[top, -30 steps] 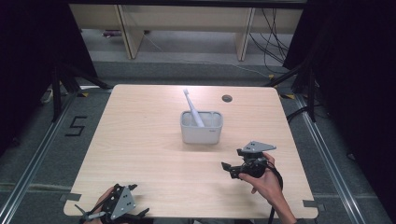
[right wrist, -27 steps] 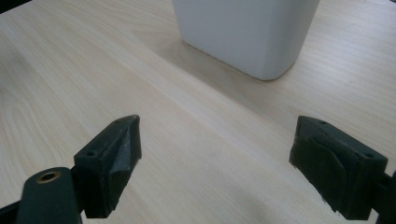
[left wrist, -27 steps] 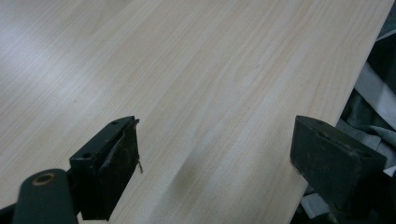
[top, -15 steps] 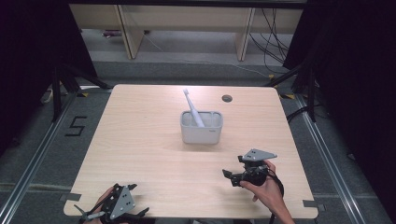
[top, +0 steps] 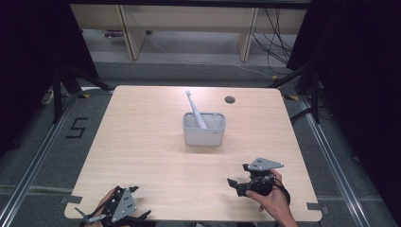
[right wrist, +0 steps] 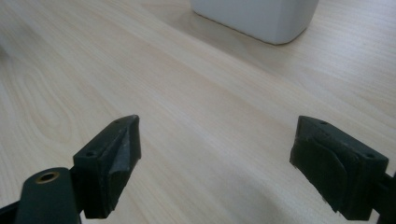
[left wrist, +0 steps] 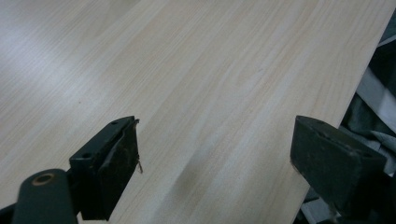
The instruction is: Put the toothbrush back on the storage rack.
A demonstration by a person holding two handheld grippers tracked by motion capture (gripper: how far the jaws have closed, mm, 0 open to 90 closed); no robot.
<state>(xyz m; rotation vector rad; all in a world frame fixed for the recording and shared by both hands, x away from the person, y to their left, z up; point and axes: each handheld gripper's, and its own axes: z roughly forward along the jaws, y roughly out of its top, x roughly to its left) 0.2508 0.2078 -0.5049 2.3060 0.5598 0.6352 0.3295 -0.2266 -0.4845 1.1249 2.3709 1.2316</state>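
Right tongs (top: pixel 238 177) pulled back from cup (top: pixel 204 128), spread, empty; left tongs (top: pixel 137 217) spread too. Risk: brush (top: pixel 195 109) leans, could tip cup.

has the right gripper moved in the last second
Yes. In the high view the right gripper has pulled back from the white holder toward the table's near edge, jaws open and empty. The holder and its toothbrush stayed put.

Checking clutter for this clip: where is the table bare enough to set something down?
Bare: the left half of the table, beside the white holder with its toothbrush, and the strip between holder and right tool. The left tool crowds the near-left corner.
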